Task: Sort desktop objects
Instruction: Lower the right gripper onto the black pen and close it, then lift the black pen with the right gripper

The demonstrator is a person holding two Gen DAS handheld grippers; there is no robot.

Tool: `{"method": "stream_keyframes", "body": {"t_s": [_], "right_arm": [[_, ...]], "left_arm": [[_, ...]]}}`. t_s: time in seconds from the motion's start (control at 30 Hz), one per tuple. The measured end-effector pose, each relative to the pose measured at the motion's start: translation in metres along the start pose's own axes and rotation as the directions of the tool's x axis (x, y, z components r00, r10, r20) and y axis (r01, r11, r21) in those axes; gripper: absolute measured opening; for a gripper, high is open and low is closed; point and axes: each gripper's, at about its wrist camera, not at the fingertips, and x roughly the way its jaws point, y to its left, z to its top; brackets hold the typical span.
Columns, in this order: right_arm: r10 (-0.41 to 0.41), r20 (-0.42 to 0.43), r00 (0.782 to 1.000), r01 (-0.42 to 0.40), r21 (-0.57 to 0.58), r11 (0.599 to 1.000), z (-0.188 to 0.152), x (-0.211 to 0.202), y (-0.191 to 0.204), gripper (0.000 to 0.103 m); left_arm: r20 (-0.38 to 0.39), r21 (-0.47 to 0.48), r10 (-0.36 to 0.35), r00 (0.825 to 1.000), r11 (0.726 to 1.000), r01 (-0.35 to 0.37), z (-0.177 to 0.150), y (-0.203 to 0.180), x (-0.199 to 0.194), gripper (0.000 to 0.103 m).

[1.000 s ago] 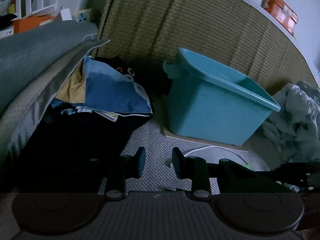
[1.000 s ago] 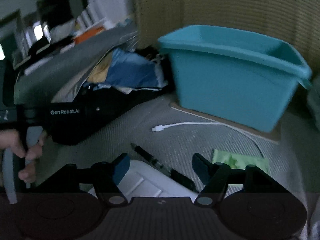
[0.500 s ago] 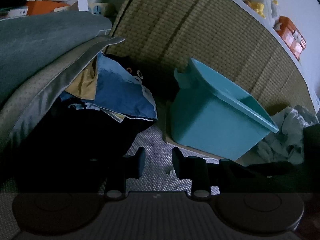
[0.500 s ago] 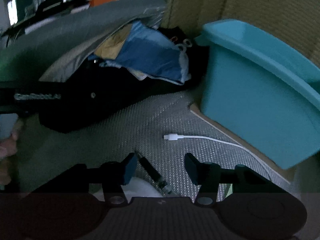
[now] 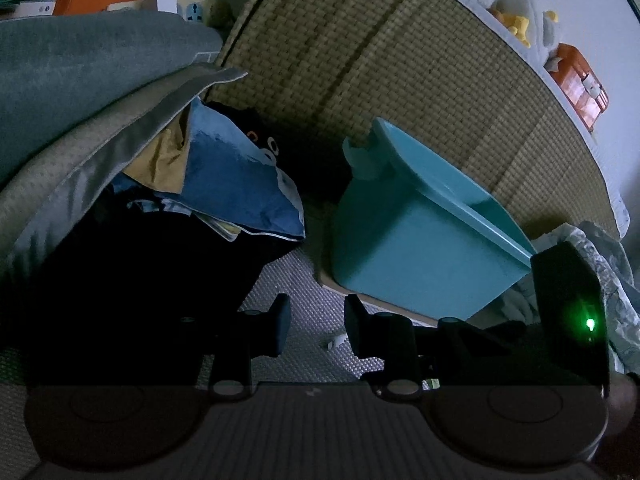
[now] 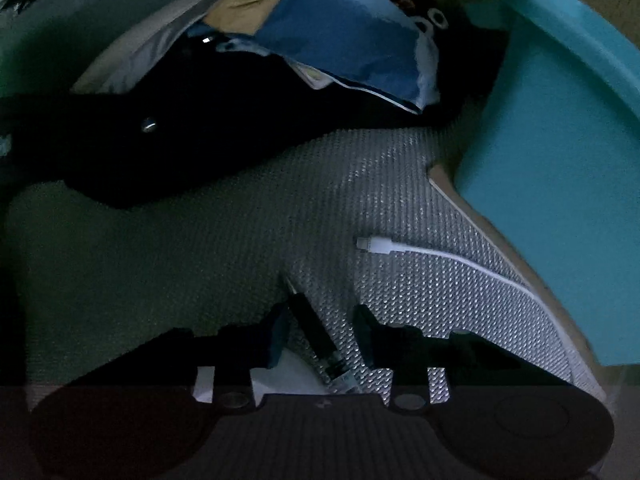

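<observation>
- Your right gripper point(image 6: 320, 332) points steeply down at the grey woven mat point(image 6: 224, 240), and its jaws are closing around a dark pen point(image 6: 316, 332) that lies slantwise between the fingers.
- The left pad sits just beside the pen's barrel; the right pad stands apart from it with bare mat in the gap — nothing is pinched yet.
- The pen's tip points up and to the left in the right wrist view; its lower end runs under the gripper body, beside a white flat object point(image 6: 288, 376) that is mostly hidden there.
- A white charging cable point(image 6: 440, 258) lies on the mat to the right of the pen, its plug end free and its cord curving toward the teal plastic bin point(image 6: 560, 184).
- The bin stands on a thin tan board point(image 6: 460, 200) at the right of the mat.
- Your left gripper point(image 5: 316, 330) hangs above the mat with its jaws drawn as close as they go and nothing between them.
- In the left wrist view the teal bin point(image 5: 408, 248) sits just beyond those fingers, in front of a woven straw panel point(image 5: 360, 60).
- A blue cloth point(image 5: 236, 184) lies on dark bundled fabric at the left — crumpled pale cloth point(image 5: 608, 264) lies at the far right.
</observation>
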Motion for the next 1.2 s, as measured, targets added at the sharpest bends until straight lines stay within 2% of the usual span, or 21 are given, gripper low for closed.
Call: {"method": "stream_keyframes", "body": {"t_s": [0.2, 0.47, 1.0, 1.03, 1.07, 1.2], "right_arm": [[-0.057, -0.015, 0.998, 0.057, 0.032, 0.998, -0.003, -0.004, -0.012, 0.024], [-0.115, -0.024, 0.993, 0.117, 0.102, 0.988, -0.023, -0.016, -0.036, 0.024], [-0.120, -0.007, 0.993, 0.120, 0.155, 0.981, -0.069, -0.034, -0.049, 0.024], [-0.121, -0.002, 0.993, 0.119, 0.160, 0.980, -0.070, -0.033, -0.048, 0.024], [-0.120, 0.004, 0.993, 0.118, 0.165, 0.979, -0.071, -0.033, -0.048, 0.019], [-0.141, 0.022, 0.990, 0.137, 0.147, 0.980, -0.070, -0.035, -0.041, 0.018]], "left_arm": [[-0.006, 0.006, -0.006, 1.000, 1.000, 0.006, -0.001, -0.002, 0.002, 0.033], [-0.018, 0.016, -0.015, 1.000, 1.000, 0.015, -0.003, -0.005, 0.004, 0.033], [-0.044, 0.044, -0.022, 0.999, 0.999, 0.024, -0.007, -0.011, 0.009, 0.033], [-0.046, 0.047, -0.021, 0.999, 0.999, 0.023, -0.007, -0.011, 0.009, 0.033], [-0.047, 0.049, -0.020, 0.999, 0.999, 0.023, -0.008, -0.012, 0.009, 0.033], [-0.047, 0.046, -0.023, 0.999, 0.999, 0.025, -0.008, -0.012, 0.008, 0.033]]}}
